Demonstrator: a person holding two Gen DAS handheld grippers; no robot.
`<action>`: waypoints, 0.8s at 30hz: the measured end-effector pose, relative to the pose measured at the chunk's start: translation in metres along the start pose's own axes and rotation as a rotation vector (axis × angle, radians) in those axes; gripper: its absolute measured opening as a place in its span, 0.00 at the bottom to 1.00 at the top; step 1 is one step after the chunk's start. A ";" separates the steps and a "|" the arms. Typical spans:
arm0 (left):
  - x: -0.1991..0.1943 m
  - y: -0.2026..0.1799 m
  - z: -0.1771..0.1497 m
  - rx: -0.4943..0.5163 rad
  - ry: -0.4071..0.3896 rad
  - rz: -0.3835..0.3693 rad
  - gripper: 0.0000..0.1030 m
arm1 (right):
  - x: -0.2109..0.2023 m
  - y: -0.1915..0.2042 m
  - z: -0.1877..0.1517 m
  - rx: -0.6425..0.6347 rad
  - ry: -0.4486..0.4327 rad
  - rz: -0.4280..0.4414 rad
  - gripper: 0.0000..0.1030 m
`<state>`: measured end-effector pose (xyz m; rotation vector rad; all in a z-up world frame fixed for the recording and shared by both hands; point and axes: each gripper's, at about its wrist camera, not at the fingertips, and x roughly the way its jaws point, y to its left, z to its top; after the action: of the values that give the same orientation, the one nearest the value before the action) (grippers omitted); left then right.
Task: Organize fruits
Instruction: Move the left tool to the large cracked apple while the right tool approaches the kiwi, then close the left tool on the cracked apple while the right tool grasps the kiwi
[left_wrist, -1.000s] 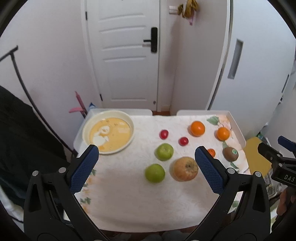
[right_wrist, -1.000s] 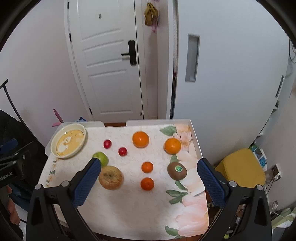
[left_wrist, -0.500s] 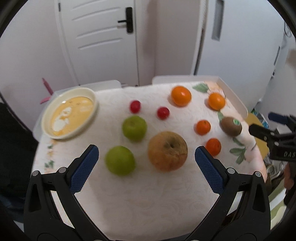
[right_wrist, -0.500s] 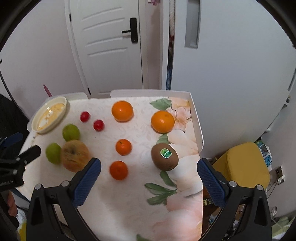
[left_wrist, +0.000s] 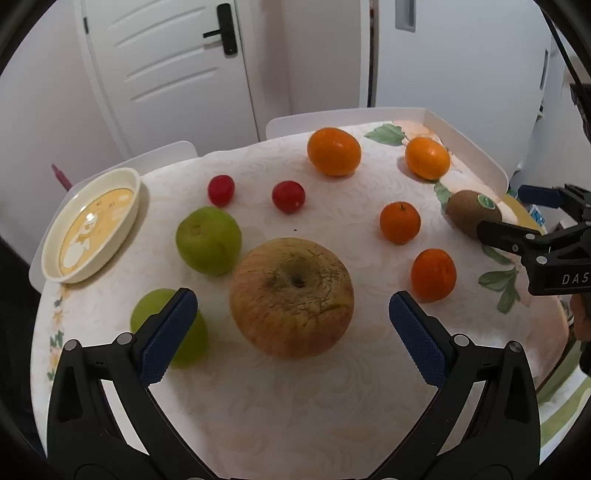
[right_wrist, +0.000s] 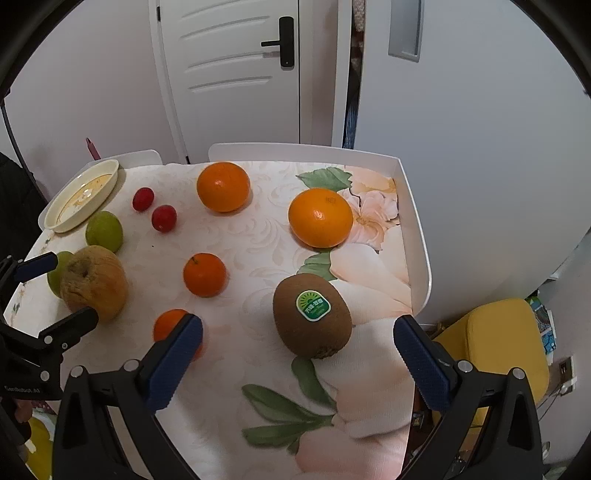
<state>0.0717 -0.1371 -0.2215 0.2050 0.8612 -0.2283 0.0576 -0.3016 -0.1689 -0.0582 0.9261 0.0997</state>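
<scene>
My left gripper is open, its blue pads either side of a large wrinkled brownish apple, which also shows in the right wrist view. My right gripper is open around a brown kiwi with a green sticker. Two green apples, two red cherry tomatoes, two big oranges and two small tangerines lie on the table.
A cream dish with a yellow cartoon inside sits at the table's far left. The tablecloth has a raised white rim along the right and back. A yellow stool stands right of the table. White doors stand behind.
Both grippers have come down and forward toward the table. The left now straddles the big apple; the right now straddles the kiwi. The fruits have not moved.
</scene>
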 end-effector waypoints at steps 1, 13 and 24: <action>0.003 -0.001 0.000 0.005 0.003 0.004 1.00 | 0.002 -0.001 0.000 -0.003 0.001 0.003 1.00; 0.029 -0.004 -0.002 0.019 0.063 0.037 0.77 | 0.024 -0.006 -0.002 -0.021 0.021 0.034 0.82; 0.028 -0.001 -0.004 0.017 0.062 0.020 0.76 | 0.033 -0.005 -0.005 -0.026 0.037 0.040 0.63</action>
<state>0.0863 -0.1408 -0.2458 0.2377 0.9190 -0.2119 0.0738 -0.3055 -0.1989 -0.0658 0.9630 0.1485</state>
